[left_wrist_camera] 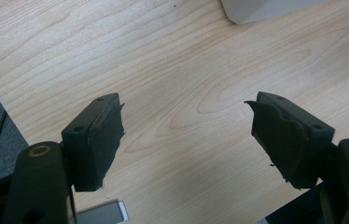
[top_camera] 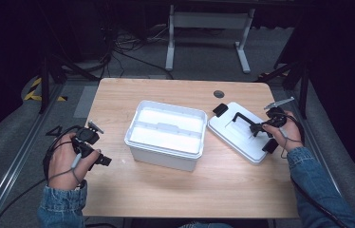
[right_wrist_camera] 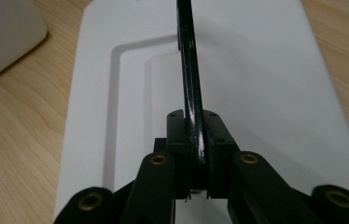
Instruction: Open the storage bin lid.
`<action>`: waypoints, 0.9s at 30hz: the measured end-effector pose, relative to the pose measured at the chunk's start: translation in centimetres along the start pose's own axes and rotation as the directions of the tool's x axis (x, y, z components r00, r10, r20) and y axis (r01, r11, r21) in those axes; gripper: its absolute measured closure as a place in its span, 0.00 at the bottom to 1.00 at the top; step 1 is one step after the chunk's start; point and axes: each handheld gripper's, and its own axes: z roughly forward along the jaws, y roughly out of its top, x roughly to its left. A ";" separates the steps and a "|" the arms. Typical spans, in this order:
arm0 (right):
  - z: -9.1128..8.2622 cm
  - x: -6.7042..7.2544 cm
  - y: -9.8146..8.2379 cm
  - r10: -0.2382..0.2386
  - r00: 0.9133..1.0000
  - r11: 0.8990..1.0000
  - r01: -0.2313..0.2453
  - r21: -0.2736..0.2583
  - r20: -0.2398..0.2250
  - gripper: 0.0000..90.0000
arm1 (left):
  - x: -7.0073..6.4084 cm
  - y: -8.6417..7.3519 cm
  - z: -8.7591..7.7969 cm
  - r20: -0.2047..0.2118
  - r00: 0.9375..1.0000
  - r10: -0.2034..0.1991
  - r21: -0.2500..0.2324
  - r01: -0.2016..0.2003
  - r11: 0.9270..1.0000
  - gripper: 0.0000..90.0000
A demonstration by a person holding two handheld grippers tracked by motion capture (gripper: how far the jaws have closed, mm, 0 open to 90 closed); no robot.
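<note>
bright lit table (top_camera: pixel 190 190), dark surroundings, soft close-up focus.

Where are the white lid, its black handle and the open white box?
white lid (top_camera: pixel 232 135): high view, flat top left of handle.
black handle (right_wrist_camera: pixel 190 70): right gripper view, bar ahead of the jaws.
open white box (top_camera: pixel 163 156): high view, near wall.

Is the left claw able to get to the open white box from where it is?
Probably yes. The left claw stands open beside the white box, with bare table between them and nothing in its way.
</note>
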 end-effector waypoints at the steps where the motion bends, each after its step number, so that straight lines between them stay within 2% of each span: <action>1: 0.0 0.0 0.0 0.000 1.000 1.000 0.000 0.000 0.000 0.93 | 0.0 0.0 0.0 0.000 1.000 0.000 -0.001 0.000 1.000 0.29; 4: 0.0 -0.4 -0.1 0.033 0.999 0.999 -0.033 -0.007 0.001 0.91 | 0.0 0.2 0.0 -0.001 1.000 0.000 0.003 0.000 1.000 0.29; 6: 0.0 -0.5 -0.2 0.048 0.999 0.999 -0.048 -0.003 0.019 0.83 | 0.0 0.2 0.1 -0.001 1.000 0.004 0.001 -0.004 1.000 0.28; 7: 0.0 -0.5 -0.2 0.048 0.999 0.999 -0.048 -0.003 0.019 0.83 | 0.0 0.3 0.1 -0.001 1.000 0.005 0.001 -0.005 1.000 0.28; 10: -0.2 -0.5 -0.1 0.032 0.998 0.999 -0.031 -0.025 0.058 0.68 | 0.0 0.3 0.1 0.001 1.000 0.002 0.006 -0.002 1.000 0.28; 13: -0.9 -0.4 0.2 0.013 0.995 0.998 -0.007 -0.059 0.095 0.59 | 0.0 0.4 0.2 0.005 1.000 0.004 0.008 -0.004 1.000 0.28; 16: -1.5 0.0 0.5 -0.001 0.994 0.997 0.009 -0.071 0.107 0.58 | -0.1 0.4 0.2 0.001 1.000 0.013 0.010 -0.013 1.000 0.28; 20: -2.2 0.7 0.9 -0.021 0.994 0.996 0.030 -0.085 0.109 0.58 | -0.2 0.3 0.2 0.000 1.000 0.000 0.004 0.000 1.000 0.28; 26: -3.9 2.8 1.7 -0.089 0.991 0.988 0.100 -0.115 0.099 0.57 | -0.1 0.0 0.1 -0.004 1.000 0.002 0.000 -0.002 1.000 0.28; 27: -4.3 3.6 1.8 -0.106 0.990 0.986 0.116 -0.120 0.088 0.56 | -0.1 0.0 0.0 -0.004 1.000 0.008 0.000 -0.008 1.000 0.28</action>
